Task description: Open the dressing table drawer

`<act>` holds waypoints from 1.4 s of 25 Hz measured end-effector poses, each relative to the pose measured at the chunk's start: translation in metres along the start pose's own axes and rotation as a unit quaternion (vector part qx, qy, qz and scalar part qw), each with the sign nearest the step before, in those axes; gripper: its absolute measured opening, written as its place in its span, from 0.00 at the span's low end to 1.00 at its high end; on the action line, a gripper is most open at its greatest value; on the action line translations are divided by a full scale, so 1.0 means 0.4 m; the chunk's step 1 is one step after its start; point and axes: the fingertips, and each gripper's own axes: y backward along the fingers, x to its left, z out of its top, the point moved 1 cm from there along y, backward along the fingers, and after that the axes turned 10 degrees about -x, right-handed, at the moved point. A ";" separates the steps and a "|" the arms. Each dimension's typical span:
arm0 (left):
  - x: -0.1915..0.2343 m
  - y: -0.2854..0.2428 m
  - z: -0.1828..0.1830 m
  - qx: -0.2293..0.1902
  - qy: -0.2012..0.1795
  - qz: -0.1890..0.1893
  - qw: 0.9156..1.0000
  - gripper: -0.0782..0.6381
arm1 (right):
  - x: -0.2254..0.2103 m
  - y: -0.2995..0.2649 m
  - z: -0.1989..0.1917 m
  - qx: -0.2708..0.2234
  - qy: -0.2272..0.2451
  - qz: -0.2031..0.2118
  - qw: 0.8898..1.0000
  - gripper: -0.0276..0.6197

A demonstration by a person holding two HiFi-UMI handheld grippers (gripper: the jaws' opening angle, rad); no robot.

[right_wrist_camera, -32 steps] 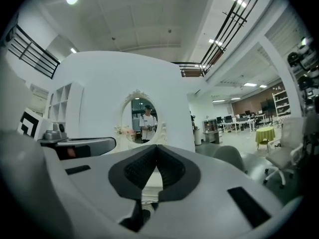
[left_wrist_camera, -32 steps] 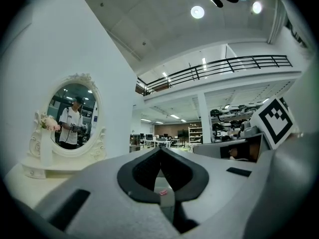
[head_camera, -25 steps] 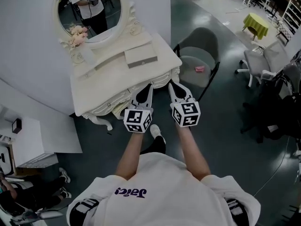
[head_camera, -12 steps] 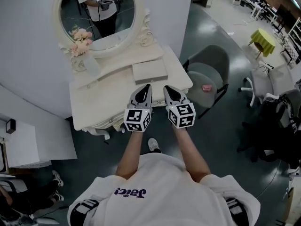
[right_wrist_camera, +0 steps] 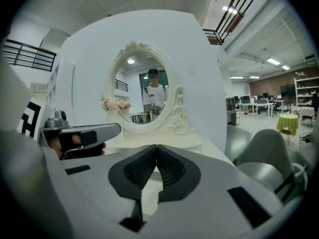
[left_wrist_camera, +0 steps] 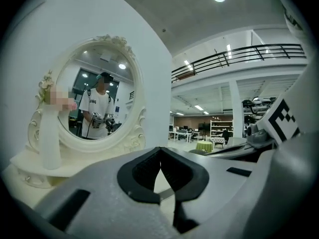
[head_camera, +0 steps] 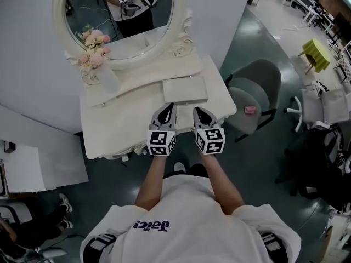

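A cream dressing table (head_camera: 109, 125) stands against the wall with an oval mirror (head_camera: 118, 15), a vase of pink flowers (head_camera: 93, 53) and a flat box (head_camera: 185, 90) on top. Its drawer front is hidden below the tabletop's front edge. My left gripper (head_camera: 167, 107) and right gripper (head_camera: 197, 110) hover side by side over that front edge, just short of the box. Both are shut with nothing between the jaws, as the left gripper view (left_wrist_camera: 159, 151) and the right gripper view (right_wrist_camera: 156, 148) show. The mirror (right_wrist_camera: 144, 96) reflects the person.
A grey chair (head_camera: 258, 97) with a small pink item (head_camera: 250, 109) on its seat stands right of the table. A white cabinet (head_camera: 33, 169) is at the left, an office chair (head_camera: 321, 100) at the far right.
The person has stepped closer to the table. Both grippers have gone from in front of the table's front to above its top edge, and they stay shut.
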 end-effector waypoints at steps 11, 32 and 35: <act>0.074 0.019 -0.238 0.083 0.033 0.018 0.996 0.13 | -0.078 -0.100 -0.265 0.110 -0.024 -0.008 0.994 0.08; 0.106 -0.102 -0.355 0.123 0.049 0.041 0.990 0.13 | -0.150 -0.300 -0.485 0.218 -0.035 0.031 0.975 0.20; 0.113 -0.108 -0.365 0.124 0.055 0.048 0.990 0.13 | -0.146 -0.316 -0.492 0.218 -0.039 0.039 0.974 0.18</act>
